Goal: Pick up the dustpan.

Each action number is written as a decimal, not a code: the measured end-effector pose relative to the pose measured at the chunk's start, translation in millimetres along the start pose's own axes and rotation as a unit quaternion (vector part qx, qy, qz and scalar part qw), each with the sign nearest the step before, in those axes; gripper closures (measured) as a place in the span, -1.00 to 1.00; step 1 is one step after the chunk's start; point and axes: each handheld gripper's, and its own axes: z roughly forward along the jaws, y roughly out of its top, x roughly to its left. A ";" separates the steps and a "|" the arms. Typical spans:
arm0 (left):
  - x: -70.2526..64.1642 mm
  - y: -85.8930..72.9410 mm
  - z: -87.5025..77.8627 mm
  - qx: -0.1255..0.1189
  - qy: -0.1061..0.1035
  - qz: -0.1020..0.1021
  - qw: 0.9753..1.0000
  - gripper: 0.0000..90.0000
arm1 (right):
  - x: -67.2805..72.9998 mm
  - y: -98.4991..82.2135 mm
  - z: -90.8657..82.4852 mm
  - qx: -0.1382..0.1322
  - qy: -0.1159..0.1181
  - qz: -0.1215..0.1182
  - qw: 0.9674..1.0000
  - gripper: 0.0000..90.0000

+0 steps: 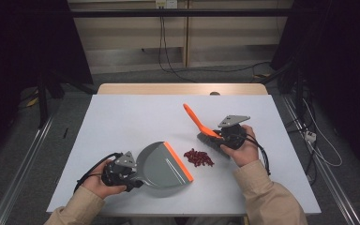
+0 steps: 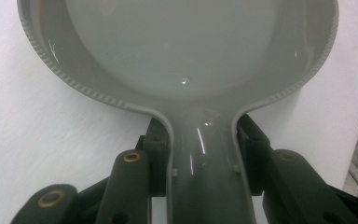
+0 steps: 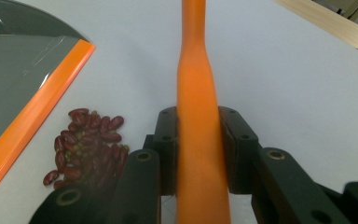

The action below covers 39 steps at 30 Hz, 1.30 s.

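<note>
The left claw point(image 1: 132, 172) grips the handle of the grey dustpan point(image 1: 161, 165), its pads pressed on both sides of the handle in the left gripper view point(image 2: 205, 186). The pan lies flat on the bench point(image 1: 122, 122), towards the near edge and left of its middle, with its orange lip point(image 1: 178, 161) facing the far right corner. Just beyond that lip, apart from it by a thin strip of bare bench, sits a small heap of red beans point(image 1: 198, 158); in the right gripper view the heap point(image 3: 86, 144) lies close beside the lip point(image 3: 32, 121) without touching it.

The right claw point(image 1: 222, 138) is clamped on the orange handle of the brush point(image 1: 201, 124), which runs up between the pads in the right gripper view point(image 3: 198, 116). The brush head rests just right of the beans, the handle slanting away towards the far edge.

The far left half of the bench is bare white surface, as is a strip along the right edge. The near edge lies close behind the dustpan and both hands.
</note>
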 end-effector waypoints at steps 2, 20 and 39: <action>-3.5 3.2 4.4 -0.009 -0.005 -0.010 1.000 0.43 | 1.7 -0.8 -2.2 0.008 -0.012 0.004 1.000 0.58; -1.6 -1.3 8.3 -0.022 -0.009 -0.009 1.000 0.24 | 14.6 -9.3 -7.2 -0.009 -0.054 0.069 0.996 0.59; 0.7 -7.4 0.4 -0.037 -0.005 -0.032 0.999 0.16 | 32.0 -13.0 -7.6 -0.025 -0.056 0.096 0.994 0.59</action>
